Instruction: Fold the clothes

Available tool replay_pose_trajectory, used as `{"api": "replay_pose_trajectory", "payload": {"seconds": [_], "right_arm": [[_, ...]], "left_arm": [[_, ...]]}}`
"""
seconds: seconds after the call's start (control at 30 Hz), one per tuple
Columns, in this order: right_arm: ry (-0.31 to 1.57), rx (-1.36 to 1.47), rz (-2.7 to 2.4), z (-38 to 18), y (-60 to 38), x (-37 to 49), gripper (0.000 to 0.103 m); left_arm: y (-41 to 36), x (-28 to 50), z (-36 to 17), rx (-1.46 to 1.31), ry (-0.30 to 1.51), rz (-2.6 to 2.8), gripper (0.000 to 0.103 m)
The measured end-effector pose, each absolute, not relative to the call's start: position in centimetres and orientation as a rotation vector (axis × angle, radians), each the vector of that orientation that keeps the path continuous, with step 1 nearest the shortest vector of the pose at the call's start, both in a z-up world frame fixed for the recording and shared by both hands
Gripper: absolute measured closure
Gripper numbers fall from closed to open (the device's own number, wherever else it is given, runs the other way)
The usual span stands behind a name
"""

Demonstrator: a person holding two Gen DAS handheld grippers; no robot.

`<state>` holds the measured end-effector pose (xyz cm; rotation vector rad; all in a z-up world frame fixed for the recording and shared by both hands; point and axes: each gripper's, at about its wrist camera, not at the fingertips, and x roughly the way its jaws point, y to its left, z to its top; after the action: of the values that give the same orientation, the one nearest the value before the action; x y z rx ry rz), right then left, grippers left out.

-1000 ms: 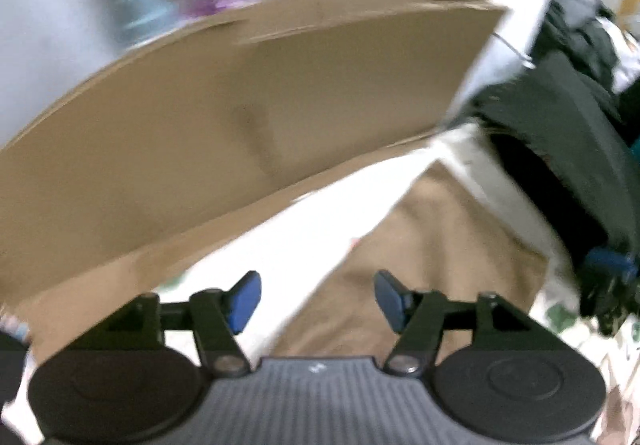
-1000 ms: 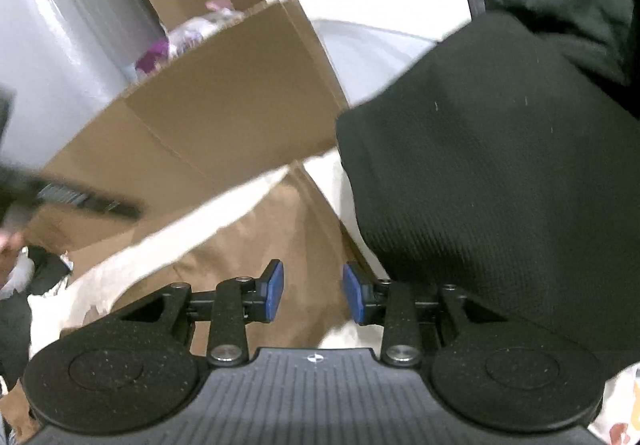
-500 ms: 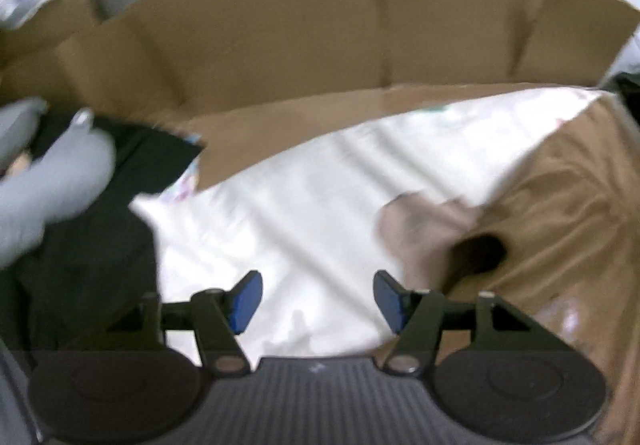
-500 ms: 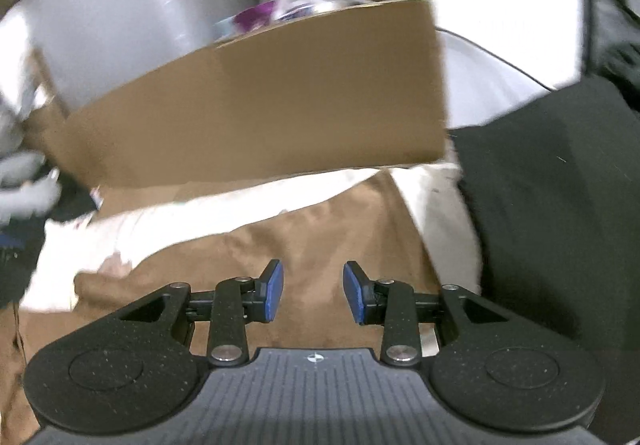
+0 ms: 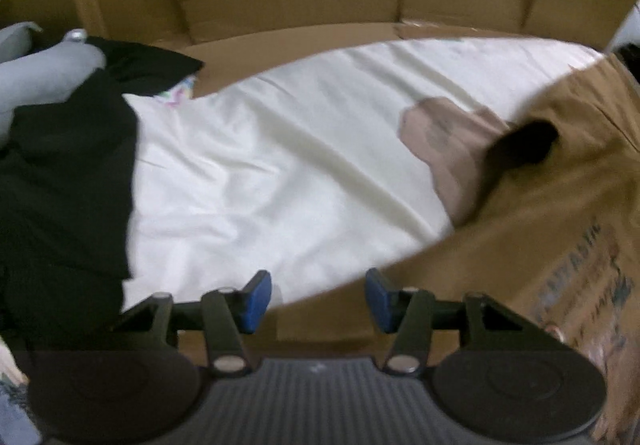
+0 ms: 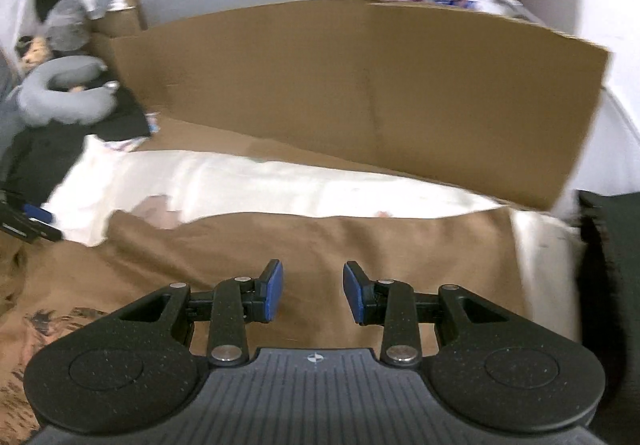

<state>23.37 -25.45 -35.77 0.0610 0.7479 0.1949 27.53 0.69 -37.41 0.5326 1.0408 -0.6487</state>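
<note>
Two grippers over one brown garment (image 6: 320, 245), which lies spread on a white sheet (image 5: 280, 165) in front of a cardboard wall (image 6: 360, 93). Left of the garment: black clothing (image 5: 60, 185) and a grey neck pillow (image 6: 60, 93); left gripper (image 5: 318, 299) at the garment's edge, jaws closing, pads apart, nothing pinched. Right gripper (image 6: 313, 291) above the garment, jaws part open and empty; dark fabric (image 6: 608, 285) to the garment's right
</note>
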Motion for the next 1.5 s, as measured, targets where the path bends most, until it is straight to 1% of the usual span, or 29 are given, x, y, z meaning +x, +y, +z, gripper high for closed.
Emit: {"api": "replay_pose_trajectory", "payload": {"seconds": [0.1, 0.2, 0.3, 0.33, 0.37, 0.47, 0.67, 0.7, 0.73, 0.8, 0.83, 0.87, 0.9, 0.93, 1.03, 1.07, 1.1, 1.13, 1.17, 1.2, 1.23, 1.27, 1.3, 1.37, 1.5], "right_arm": [[0.746, 0.051, 0.249, -36.4, -23.1, 23.4, 0.062], [0.763, 0.031, 0.304, -36.8, -20.8, 23.6, 0.061], [0.775, -0.009, 0.376, -36.8, -18.5, 23.9, 0.054], [0.775, -0.029, 0.406, -36.8, -17.6, 24.1, 0.054], [0.774, -0.054, 0.43, -36.8, -16.7, 24.4, 0.053], [0.762, -0.1, 0.467, -36.9, -14.2, 25.6, 0.048], [0.754, -0.167, 0.519, -37.7, -9.7, 28.6, 0.044], [0.758, -0.189, 0.528, -38.0, -9.0, 29.0, 0.044], [0.762, -0.206, 0.526, -38.3, -8.5, 29.4, 0.044], [0.77, -0.239, 0.522, -38.8, -7.6, 30.0, 0.044], [0.771, -0.248, 0.52, -38.9, -7.4, 30.1, 0.044], [0.771, -0.256, 0.519, -39.1, -7.2, 30.3, 0.043], [0.775, -0.264, 0.523, -39.2, -7.1, 30.4, 0.04], [0.779, -0.273, 0.528, -39.3, -6.9, 30.6, 0.039], [0.791, -0.323, 0.546, -39.9, -6.6, 30.7, 0.04], [0.793, -0.337, 0.552, -40.0, -6.5, 30.8, 0.046], [0.802, -0.345, 0.56, -40.1, -6.5, 30.9, 0.067], [0.816, -0.351, 0.561, -40.2, -6.5, 31.1, 0.078], [0.828, -0.356, 0.563, -40.3, -6.6, 31.3, 0.091], [0.827, -0.352, 0.564, -40.2, -6.7, 31.4, 0.097], [0.825, -0.349, 0.565, -40.1, -6.9, 31.5, 0.1], [0.819, -0.346, 0.557, -39.9, -7.1, 31.6, 0.103], [0.813, -0.342, 0.549, -39.7, -7.3, 31.7, 0.103], [0.81, -0.302, 0.523, -39.2, -7.9, 32.3, 0.103], [0.794, -0.262, 0.475, -38.2, -8.5, 33.1, 0.103]], "left_arm": [[0.9, 27.0, -38.2, 0.557, 1.051, -0.67, 0.044], [1.2, 26.5, -38.6, 0.567, 1.065, -0.694, 0.05], [1.6, 26.0, -38.5, 0.532, 1.09, -0.716, 0.072], [1.6, 25.8, -38.5, 0.531, 1.098, -0.729, 0.088], [1.6, 25.5, -38.5, 0.543, 1.102, -0.742, 0.102], [1.3, 24.7, -38.2, 0.574, 1.084, -0.753, 0.103], [1.7, 23.9, -37.1, 0.538, 1.061, -0.769, 0.103], [1.7, 24.0, -36.8, 0.542, 1.053, -0.772, 0.102], [1.7, 24.0, -36.6, 0.547, 1.045, -0.766, 0.095], [1.7, 24.4, -36.2, 0.568, 1.021, -0.754, 0.076], [1.7, 24.6, -36.2, 0.586, 1.009, -0.739, 0.05], [1.8, 24.9, -36.1, 0.605, 0.997, -0.724, 0.03], [1.9, 25.2, -36.1, 0.617, 0.989, -0.715, 0.027], [2.0, 25.7, -36.3, 0.627, 0.995, -0.713, 0.027], [2.6, 27.5, -37.4, 0.671, 1.017, -0.675, 0.027], [2.9, 28.0, -37.9, 0.682, 1.031, -0.663, 0.027], [3.3, 28.5, -38.3, 0.692, 1.045, -0.652, 0.027], [3.6, 29.1, -38.8, 0.69, 1.073, -0.653, 0.027], [4.0, 29.5, -39.1, 0.682, 1.097, -0.652, 0.027], [4.3, 29.8, -39.2, 0.67, 1.111, -0.652, 0.027], [4.7, 30.1, -39.3, 0.657, 1.125, -0.651, 0.029], [4.9, 30.2, -39.3, 0.645, 1.133, -0.653, 0.04], [5.0, 30.1, -39.1, 0.661, 1.121, -0.643, 0.05], [5.2, 29.8, -38.9, 0.698, 1.092, -0.621, 0.098], [6.3, 29.0, -37.2, 0.671, 1.069, -0.642, 0.099]]}}
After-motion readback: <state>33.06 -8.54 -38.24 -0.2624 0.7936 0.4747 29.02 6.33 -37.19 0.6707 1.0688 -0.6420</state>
